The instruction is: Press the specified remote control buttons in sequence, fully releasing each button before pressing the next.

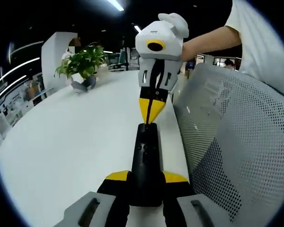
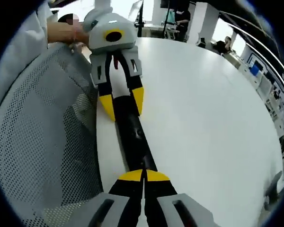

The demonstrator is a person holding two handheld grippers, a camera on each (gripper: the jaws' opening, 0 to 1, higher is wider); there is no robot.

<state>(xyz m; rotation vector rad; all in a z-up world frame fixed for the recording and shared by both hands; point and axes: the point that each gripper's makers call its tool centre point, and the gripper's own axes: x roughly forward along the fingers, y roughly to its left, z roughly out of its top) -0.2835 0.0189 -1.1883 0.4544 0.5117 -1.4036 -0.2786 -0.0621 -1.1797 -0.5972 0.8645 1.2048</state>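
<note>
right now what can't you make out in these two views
- Button labels on the remote: too small and dark in both views.
- Remote's near end, left gripper view: covered by the left gripper.
- Which button the right gripper touches: its shut tips hide the spot.
- Potted plant: small, its base unclear.
- Mesh chair: cut off by the edge.

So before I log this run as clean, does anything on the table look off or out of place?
Nothing looks spilled or damaged. The remote lies near the table edge beside the mesh chair, held by the left tongs, the shut right tongs at its far end. The potted plant stands upright.
</note>
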